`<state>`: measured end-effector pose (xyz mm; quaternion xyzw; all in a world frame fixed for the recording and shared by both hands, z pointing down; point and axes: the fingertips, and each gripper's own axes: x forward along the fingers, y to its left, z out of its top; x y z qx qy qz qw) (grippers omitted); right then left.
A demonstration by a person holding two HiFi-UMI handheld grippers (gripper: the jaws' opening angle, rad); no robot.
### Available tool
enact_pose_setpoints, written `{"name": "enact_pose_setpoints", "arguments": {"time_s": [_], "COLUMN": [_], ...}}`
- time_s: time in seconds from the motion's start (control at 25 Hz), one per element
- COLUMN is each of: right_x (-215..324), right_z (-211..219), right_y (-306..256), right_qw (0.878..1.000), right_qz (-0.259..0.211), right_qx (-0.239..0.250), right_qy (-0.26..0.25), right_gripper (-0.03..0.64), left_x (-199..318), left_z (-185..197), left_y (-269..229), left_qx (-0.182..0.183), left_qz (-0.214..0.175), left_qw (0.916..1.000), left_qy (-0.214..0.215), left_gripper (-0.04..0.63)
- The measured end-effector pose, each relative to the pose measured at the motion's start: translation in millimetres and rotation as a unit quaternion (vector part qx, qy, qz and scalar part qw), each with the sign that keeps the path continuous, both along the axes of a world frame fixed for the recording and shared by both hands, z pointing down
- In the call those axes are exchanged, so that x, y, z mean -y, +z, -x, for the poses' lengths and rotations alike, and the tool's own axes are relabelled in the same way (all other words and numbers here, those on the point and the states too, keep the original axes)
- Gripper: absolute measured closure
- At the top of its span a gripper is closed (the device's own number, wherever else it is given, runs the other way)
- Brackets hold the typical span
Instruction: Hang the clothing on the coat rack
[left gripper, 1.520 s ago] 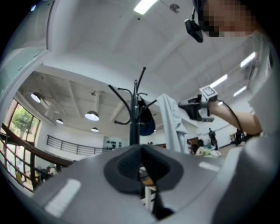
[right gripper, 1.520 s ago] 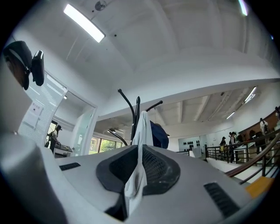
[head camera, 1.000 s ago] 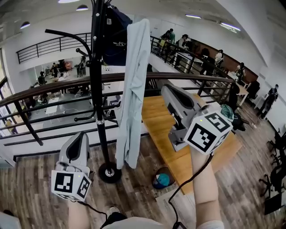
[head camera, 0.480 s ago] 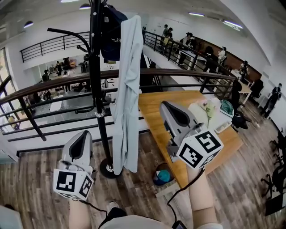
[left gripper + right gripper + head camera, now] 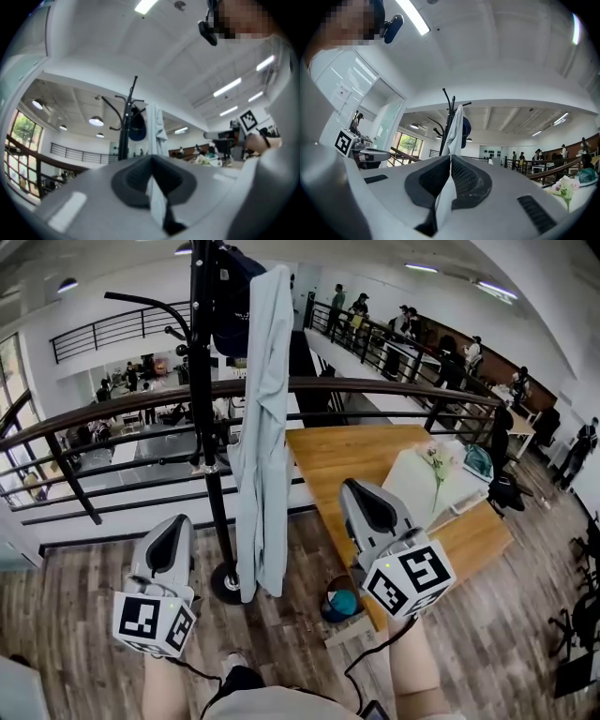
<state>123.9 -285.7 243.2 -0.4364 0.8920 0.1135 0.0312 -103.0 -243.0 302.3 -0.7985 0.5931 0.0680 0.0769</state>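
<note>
The coat rack (image 5: 201, 381) was black, and the clothing (image 5: 259, 427) on it was a plain pale blue-grey with no pattern. The cap-like item (image 5: 234, 296) beside it looked navy, though it might have been black. The left gripper (image 5: 175, 523) and right gripper (image 5: 356, 487) were light grey with black ribbed pads (image 5: 466, 180). Their marker cubes (image 5: 150, 622) were white with black square patterns. The table (image 5: 337, 460) was warm orange wood, and the floor (image 5: 84, 596) was streaky grey-brown planking. The railing (image 5: 112, 412) was dark with a brown top rail.
</note>
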Motion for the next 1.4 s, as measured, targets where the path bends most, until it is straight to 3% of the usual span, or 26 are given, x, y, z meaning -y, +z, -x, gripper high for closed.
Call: {"name": "enact_pose_setpoints", "arguments": {"time_s": [0.64, 1.4], "right_x": [-22.2, -57.5], "right_z": [-17.0, -31.6], "right_y": [50.1, 79.2], "right_qw": [0.999, 1.0], "right_qz": [0.025, 0.023], "right_qx": [-0.012, 0.015], "right_qy": [0.017, 0.014], "right_gripper": [0.615, 0.615], "left_x": [-25.2, -60.8], "left_z": [-14.6, -30.9], "left_y": [16.2, 42.3], "left_qx": [-0.007, -0.013], "left_qz": [0.01, 0.032], "left_qw": [0.9998, 0.9984], "left_qy": [-0.014, -0.045], "left_gripper": [0.586, 0.586]}}
